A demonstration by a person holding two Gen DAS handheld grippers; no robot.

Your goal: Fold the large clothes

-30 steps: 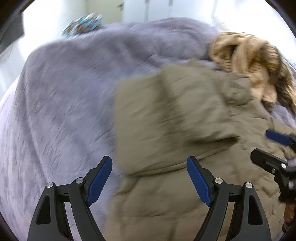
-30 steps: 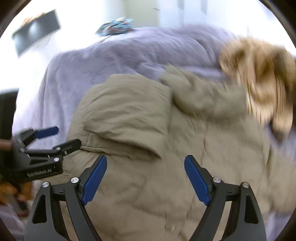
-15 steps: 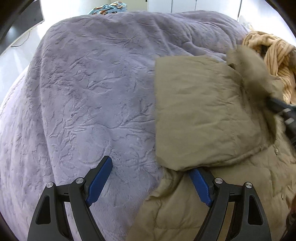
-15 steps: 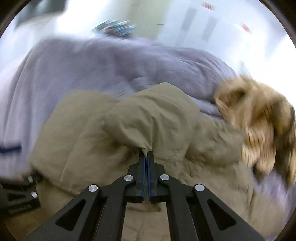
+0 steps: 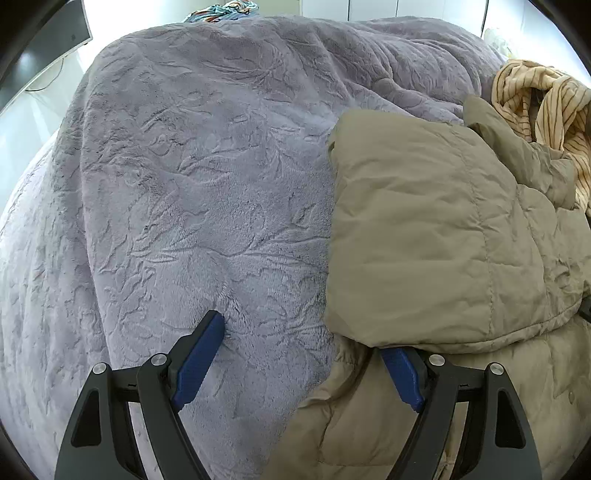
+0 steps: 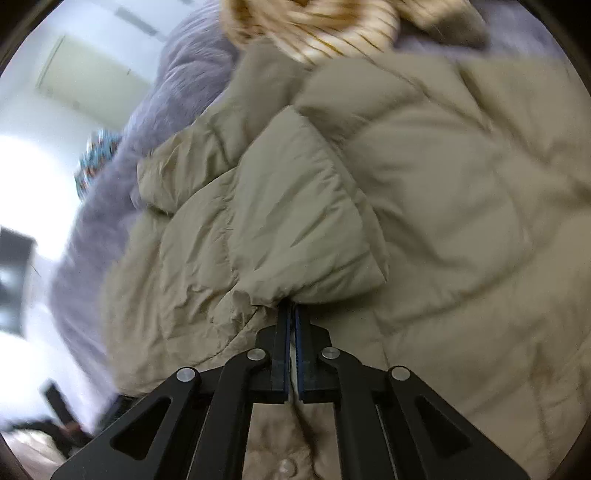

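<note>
A large olive puffer jacket (image 5: 436,236) lies on a grey-purple fleece blanket (image 5: 192,177), at the right of the left wrist view. Its sleeve is folded over the body. My left gripper (image 5: 306,354) is open; its left finger rests on the blanket and its right finger is tucked under the sleeve's lower edge. In the right wrist view the jacket (image 6: 443,206) fills the frame, blurred. My right gripper (image 6: 290,310) is shut on the sleeve cuff (image 6: 280,291) and holds it over the jacket body.
A tan striped garment (image 5: 543,99) lies bunched behind the jacket, also blurred at the top of the right wrist view (image 6: 317,26). A patterned cloth (image 5: 221,7) lies at the blanket's far edge. A dark monitor (image 5: 48,48) stands at the far left.
My right gripper went from open to shut on the sleeve cuff and has carried it across the jacket. My left gripper moved left, its right finger now under the folded sleeve.
</note>
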